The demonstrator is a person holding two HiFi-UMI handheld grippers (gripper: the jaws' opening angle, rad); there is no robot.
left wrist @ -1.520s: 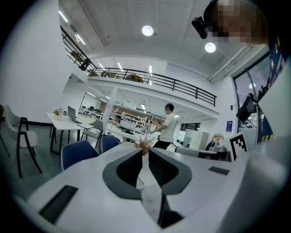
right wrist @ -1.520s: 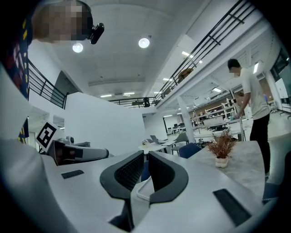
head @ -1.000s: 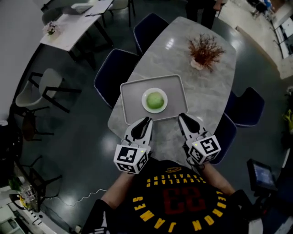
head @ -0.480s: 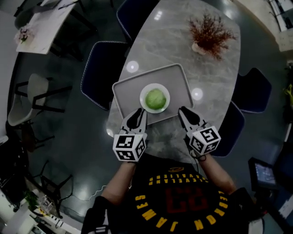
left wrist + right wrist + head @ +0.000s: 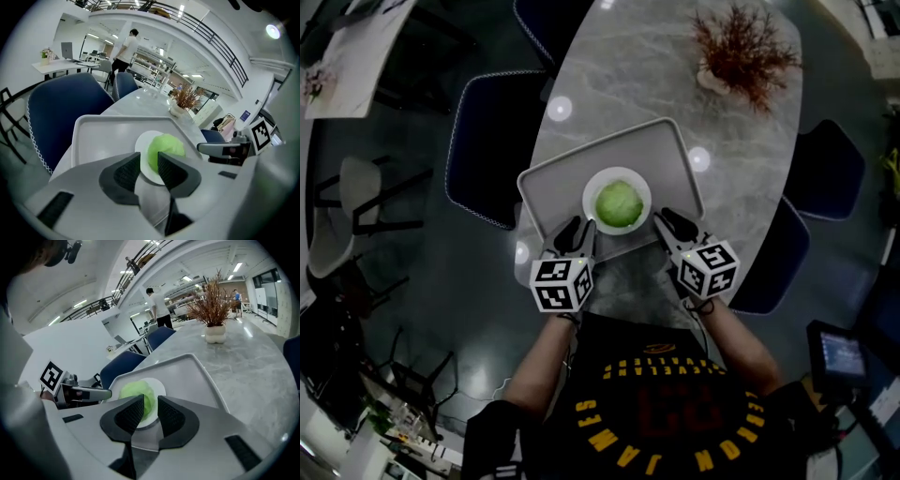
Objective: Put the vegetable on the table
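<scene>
Both pairs of jaws are parted narrowly, nothing clasped; just ahead of the left gripper [image 5: 577,228] and right gripper [image 5: 667,220], a cabbage [image 5: 619,202] is seen on a plate [image 5: 589,197] in a tray [image 5: 558,183].

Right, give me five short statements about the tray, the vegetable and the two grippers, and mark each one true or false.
1. The green vegetable sits on a white plate inside the tray. True.
2. The left gripper is shut on the vegetable. False: its fingers are apart and hold nothing; the vegetable lies beyond them.
3. The right gripper is at the tray's near edge, fingers apart and empty. True.
4. The vegetable lies on the bare table. False: it is on the plate, in the tray.
5. The dried plant stands in the tray. False: it stands on the table, beyond the tray's far edge.
</scene>
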